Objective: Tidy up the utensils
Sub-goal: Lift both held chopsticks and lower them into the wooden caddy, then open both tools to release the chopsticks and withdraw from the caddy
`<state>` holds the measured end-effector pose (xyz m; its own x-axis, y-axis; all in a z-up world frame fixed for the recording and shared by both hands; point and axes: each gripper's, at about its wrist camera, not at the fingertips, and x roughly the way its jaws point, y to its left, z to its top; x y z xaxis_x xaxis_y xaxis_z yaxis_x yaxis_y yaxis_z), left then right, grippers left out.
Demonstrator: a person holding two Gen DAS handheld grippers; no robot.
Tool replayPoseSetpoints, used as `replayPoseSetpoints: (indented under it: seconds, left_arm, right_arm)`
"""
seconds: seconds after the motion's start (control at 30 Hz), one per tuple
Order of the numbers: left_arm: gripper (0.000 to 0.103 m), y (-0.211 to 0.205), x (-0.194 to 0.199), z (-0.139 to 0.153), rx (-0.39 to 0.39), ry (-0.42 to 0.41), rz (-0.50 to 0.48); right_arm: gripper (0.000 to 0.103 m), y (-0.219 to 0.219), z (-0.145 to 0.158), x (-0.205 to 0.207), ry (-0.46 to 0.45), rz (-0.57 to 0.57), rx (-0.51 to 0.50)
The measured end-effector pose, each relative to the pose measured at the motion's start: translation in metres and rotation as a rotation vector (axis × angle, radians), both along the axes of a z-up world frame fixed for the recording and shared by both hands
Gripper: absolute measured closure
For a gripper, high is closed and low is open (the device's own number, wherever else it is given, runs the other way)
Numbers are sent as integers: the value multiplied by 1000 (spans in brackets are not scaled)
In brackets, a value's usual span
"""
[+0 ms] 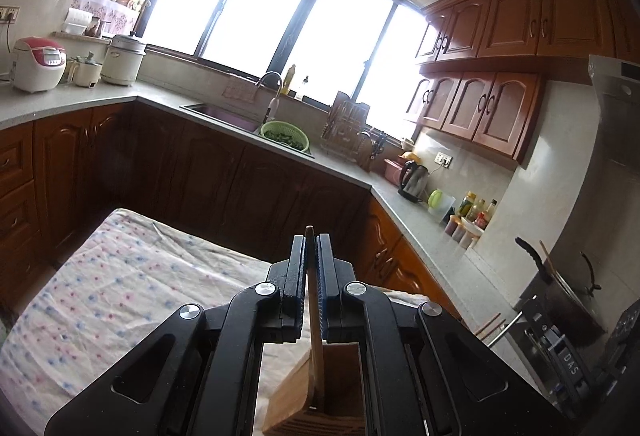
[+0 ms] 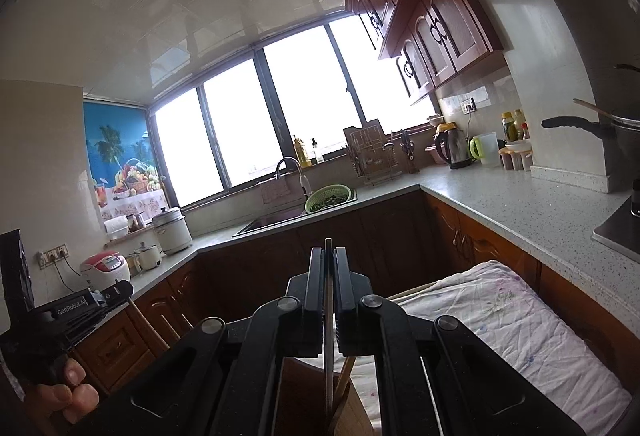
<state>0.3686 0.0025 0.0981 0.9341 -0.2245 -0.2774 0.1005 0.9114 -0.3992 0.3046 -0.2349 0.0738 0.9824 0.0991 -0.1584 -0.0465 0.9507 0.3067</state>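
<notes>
My left gripper (image 1: 311, 242) is shut on a wooden chopstick (image 1: 316, 352). Its tip pokes out past the fingers, and its lower end reaches down into a wooden utensil holder (image 1: 292, 392) on the cloth-covered table (image 1: 120, 296). My right gripper (image 2: 328, 254) is shut on a thin grey stick-like utensil (image 2: 328, 368), seen edge-on and hanging down into the holder (image 2: 356, 412). Beside it, another wooden chopstick (image 2: 345, 376) leans in the holder. In the right wrist view the left gripper's body (image 2: 80, 306) shows at the left edge, held by a hand (image 2: 68, 396).
Brown cabinets and a grey L-shaped counter (image 2: 520, 204) surround the table. The counter holds a sink with a green colander (image 1: 285, 135), a dish rack (image 2: 372, 156), a kettle (image 1: 414, 180), bottles and rice cookers (image 1: 38, 64). A pot (image 1: 576, 296) sits on the stove at right.
</notes>
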Motion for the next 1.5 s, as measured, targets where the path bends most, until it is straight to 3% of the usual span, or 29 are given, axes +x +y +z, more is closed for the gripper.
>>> replayPoseSetpoints:
  seconds: [0.3,0.63,0.77,0.83,0.87,0.9,0.93,1.0,1.07,1.13,1.2,1.5]
  left_arm:
    - [98,-20,5,-22,64,45,-43]
    - [97,-19,7,-19,80,66,-58]
    - [96,-17,6,-17,73,73,-67]
    - [86,-14,3,-17,74,78,-67]
    - [74,-13,0,-16,72,78,-65]
    - [61,-12,-3,-15,72,76,-58]
    - [56,-10,-8,-15,73,72,-49]
    - [36,-6,-15,-13,77,71,-37]
    - [21,-1,-24,-13,77,75,-28]
    - [18,6,-36,-14,75,76,-21]
    - [9,13,-46,-17,79,93,-11]
    - [8,27,-95,-38,117,169,-24]
  right_arm:
    - [99,1,-32,14,104,14,21]
    - [98,-2,-33,19,150,25,34]
    - [92,-4,-30,18,163,42,47]
    - [84,-6,-29,15,160,42,51]
    - [79,-6,-27,12,157,41,56]
    - [65,-8,-27,10,154,41,64]
    - [55,-9,-25,7,149,42,72]
    - [51,-12,-23,2,148,41,81]
    - [37,-15,-21,-3,153,47,96]
    - [13,-19,-20,-11,150,46,109]
    - [12,-21,-21,-20,154,42,107]
    - [11,-23,-29,-59,191,62,116]
